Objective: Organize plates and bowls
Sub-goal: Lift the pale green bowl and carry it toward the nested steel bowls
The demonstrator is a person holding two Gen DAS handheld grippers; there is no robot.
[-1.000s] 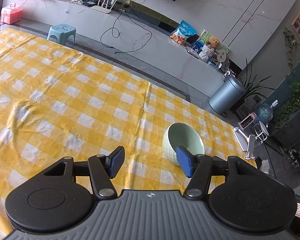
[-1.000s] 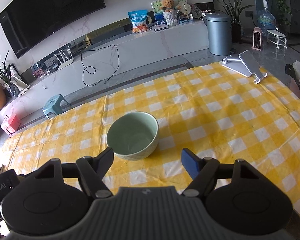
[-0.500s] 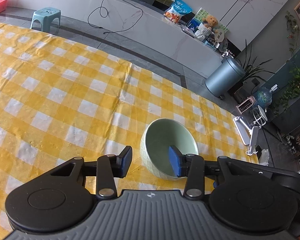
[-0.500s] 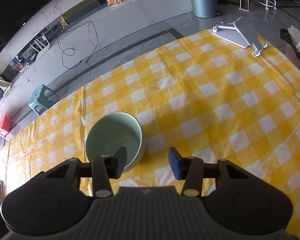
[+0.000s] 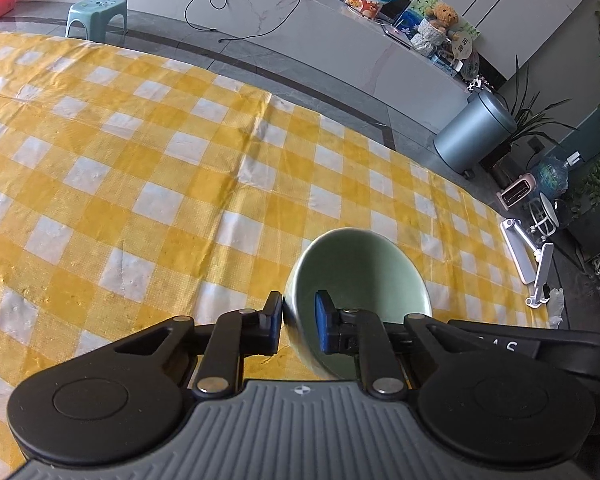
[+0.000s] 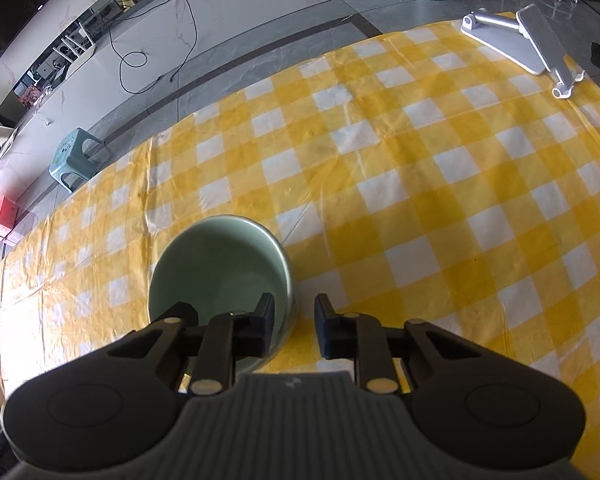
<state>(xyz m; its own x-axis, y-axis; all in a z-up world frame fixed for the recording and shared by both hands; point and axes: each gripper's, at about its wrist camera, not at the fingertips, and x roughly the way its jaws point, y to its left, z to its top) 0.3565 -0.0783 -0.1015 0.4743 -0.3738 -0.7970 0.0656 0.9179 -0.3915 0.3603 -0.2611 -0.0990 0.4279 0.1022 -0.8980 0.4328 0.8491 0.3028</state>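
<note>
A pale green, round ceramic bowl is seen standing upright on a table covered with a yellow-and-white checked cloth. It is approached from two opposite sides by a pair of hand-held grippers.

In the left wrist view, the bowl's near-left wall is straddled by the left gripper: one blue pad is placed just outside the wall, the other inside the bowl. The jaws have just been closing, and only a narrow gap is left between them, filled by the wall. The outer pad appears to be touching the wall; whether the inner pad is pressed against it cannot be told with certainty.

In the right wrist view, the same bowl is seen ahead and to the left of the right gripper. Its left finger is set inside the bowl, its right finger outside over the cloth, with the bowl's right wall between them. These jaws too have just been closing, yet a visible gap is kept between the outer finger and the wall, so the bowl is not clamped on this side.

Farther ahead and to the right of the right gripper, a white folding stand is laid at the table's far corner, well apart from the bowl.
</note>
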